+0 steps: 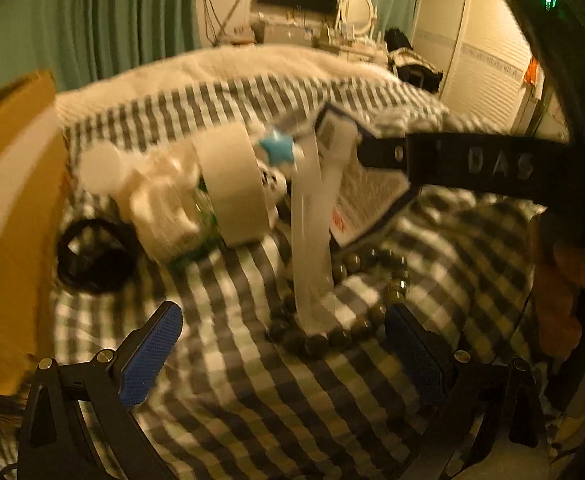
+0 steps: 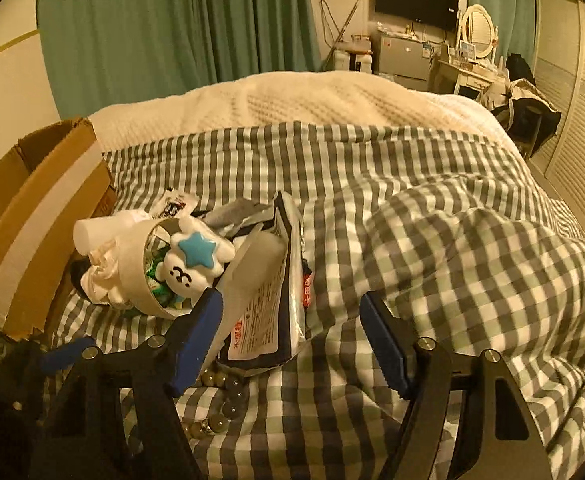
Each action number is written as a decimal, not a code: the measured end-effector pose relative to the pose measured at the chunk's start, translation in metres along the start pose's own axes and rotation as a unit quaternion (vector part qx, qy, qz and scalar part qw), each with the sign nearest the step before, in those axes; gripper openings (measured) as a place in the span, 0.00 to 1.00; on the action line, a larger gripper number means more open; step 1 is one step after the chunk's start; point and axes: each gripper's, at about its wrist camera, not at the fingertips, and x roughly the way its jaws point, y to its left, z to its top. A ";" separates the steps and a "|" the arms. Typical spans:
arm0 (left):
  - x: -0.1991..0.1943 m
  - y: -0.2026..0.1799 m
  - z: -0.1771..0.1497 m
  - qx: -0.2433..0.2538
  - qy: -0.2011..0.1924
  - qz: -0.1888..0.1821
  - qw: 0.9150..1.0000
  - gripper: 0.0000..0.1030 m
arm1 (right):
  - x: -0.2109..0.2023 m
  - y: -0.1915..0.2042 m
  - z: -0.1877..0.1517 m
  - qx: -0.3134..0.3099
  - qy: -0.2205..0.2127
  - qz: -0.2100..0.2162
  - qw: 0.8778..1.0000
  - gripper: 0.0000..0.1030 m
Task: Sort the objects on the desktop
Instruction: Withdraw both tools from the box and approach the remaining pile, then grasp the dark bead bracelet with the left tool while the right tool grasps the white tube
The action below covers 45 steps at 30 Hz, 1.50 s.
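Note:
A pile of small objects lies on the checked bedspread (image 1: 252,400): a roll of beige tape (image 1: 232,188), a white toy with a blue star (image 2: 196,258), a printed foil packet (image 2: 268,300), a translucent strip (image 1: 310,240), a dark bead bracelet (image 1: 332,336), a black ring (image 1: 96,254) and crumpled white tissue (image 1: 160,208). My left gripper (image 1: 280,356) is open and empty, just short of the bracelet. My right gripper (image 2: 292,340) is open, its fingers either side of the packet's near end. The right gripper's arm crosses the left wrist view (image 1: 472,164).
An open cardboard box (image 2: 32,232) stands at the left of the pile; it also shows in the left wrist view (image 1: 8,220). A raised fold of bedspread (image 2: 472,264) lies to the right. A white blanket (image 2: 312,96) lies beyond.

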 end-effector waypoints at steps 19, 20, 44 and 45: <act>0.015 -0.012 -0.007 0.014 0.009 -0.057 0.998 0.43 | 0.035 0.015 -0.006 -0.003 0.043 -0.006 0.999 0.20; 0.014 -0.014 -0.007 0.022 0.009 -0.058 0.998 0.32 | 0.034 0.014 -0.005 0.001 0.042 -0.002 0.999 0.18; -0.062 0.019 0.018 -0.003 -0.059 -0.046 0.997 0.11 | -0.009 -0.001 0.005 0.031 -0.025 0.006 0.999 0.10; -0.064 0.020 0.020 -0.004 -0.063 -0.045 0.997 0.11 | -0.012 -0.002 0.005 0.031 -0.030 0.005 0.999 0.10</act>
